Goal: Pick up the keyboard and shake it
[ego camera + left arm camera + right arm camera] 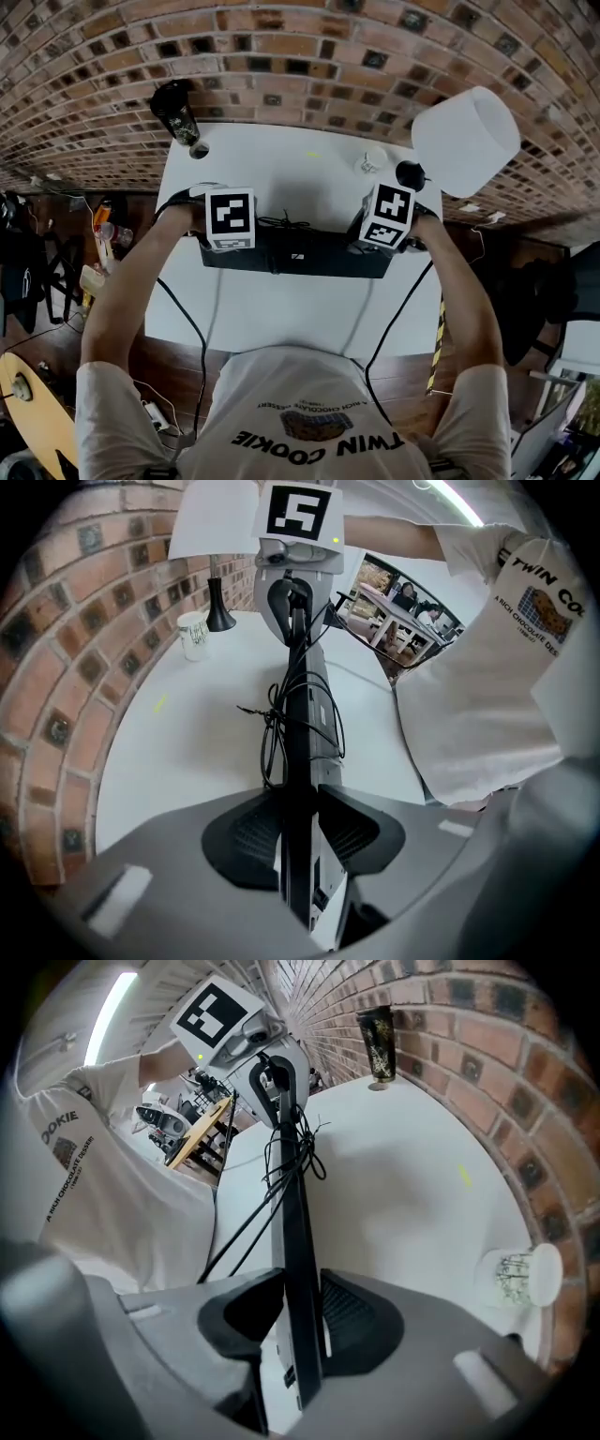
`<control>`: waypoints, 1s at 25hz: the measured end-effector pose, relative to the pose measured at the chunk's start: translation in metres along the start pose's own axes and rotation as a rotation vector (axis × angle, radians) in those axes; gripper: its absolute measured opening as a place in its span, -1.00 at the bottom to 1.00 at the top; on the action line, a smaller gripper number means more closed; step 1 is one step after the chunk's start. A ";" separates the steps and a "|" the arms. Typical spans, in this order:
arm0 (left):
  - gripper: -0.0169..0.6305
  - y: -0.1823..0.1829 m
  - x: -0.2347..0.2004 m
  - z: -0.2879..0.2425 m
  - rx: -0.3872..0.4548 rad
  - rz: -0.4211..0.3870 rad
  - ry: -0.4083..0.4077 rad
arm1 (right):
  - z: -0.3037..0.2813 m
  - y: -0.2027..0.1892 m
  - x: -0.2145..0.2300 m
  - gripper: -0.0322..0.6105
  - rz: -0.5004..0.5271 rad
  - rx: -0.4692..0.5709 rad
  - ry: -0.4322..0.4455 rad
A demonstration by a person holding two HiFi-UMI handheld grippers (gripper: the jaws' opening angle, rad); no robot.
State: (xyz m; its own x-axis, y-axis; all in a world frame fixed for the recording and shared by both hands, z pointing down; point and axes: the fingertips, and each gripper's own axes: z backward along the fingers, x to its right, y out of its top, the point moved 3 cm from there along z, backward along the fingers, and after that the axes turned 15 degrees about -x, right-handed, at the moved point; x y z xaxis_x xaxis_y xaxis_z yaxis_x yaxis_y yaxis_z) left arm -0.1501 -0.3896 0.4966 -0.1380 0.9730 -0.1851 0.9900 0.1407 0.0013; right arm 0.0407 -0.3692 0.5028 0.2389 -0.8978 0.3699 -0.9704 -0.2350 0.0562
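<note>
Keyboard [309,255] is held edge-on at mid-frame, with the left gripper [298,827] and right gripper [305,1321] each clamped on 1 end. Shakes are best kept short and matched between the 2 hands, so the tangled cable [272,724] is not snagged. White table [281,169] lies beneath and a brick wall [281,56] is seen beyond.

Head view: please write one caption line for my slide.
From above, the left gripper and the right gripper clamp opposite ends of a black keyboard over a white table.
</note>
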 end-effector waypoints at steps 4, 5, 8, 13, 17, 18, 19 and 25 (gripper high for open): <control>-0.54 0.001 -0.012 -0.007 0.016 0.005 -0.006 | -0.005 0.001 0.013 -0.53 -0.007 -0.012 -0.001; -0.54 0.001 -0.015 -0.008 0.022 0.007 -0.011 | -0.006 0.001 0.016 -0.53 -0.009 -0.018 -0.003; -0.52 0.000 -0.027 -0.015 0.029 0.026 -0.019 | -0.013 0.003 0.029 -0.53 -0.013 -0.026 -0.014; -0.93 -0.006 -0.052 -0.020 0.011 0.011 0.107 | -0.024 0.002 0.046 -0.52 -0.053 -0.002 0.009; -0.93 -0.015 -0.058 -0.033 -0.018 0.030 0.130 | -0.030 0.008 0.052 -0.68 -0.056 0.027 -0.021; -0.93 -0.016 -0.056 -0.036 -0.017 0.039 0.128 | -0.029 0.010 0.054 -0.68 -0.061 0.040 -0.031; -0.93 -0.017 -0.055 -0.038 -0.012 0.049 0.127 | -0.027 0.010 0.055 -0.68 -0.064 0.049 -0.044; -0.93 -0.009 -0.046 -0.028 0.035 0.126 0.211 | -0.022 0.014 0.050 -0.68 -0.063 0.122 -0.160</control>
State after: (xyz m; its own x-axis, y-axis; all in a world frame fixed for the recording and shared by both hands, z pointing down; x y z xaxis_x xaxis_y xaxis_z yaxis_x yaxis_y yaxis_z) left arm -0.1537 -0.4310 0.5326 -0.0127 0.9996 0.0238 0.9996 0.0132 -0.0232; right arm 0.0381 -0.4091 0.5428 0.3109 -0.9255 0.2162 -0.9441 -0.3270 -0.0423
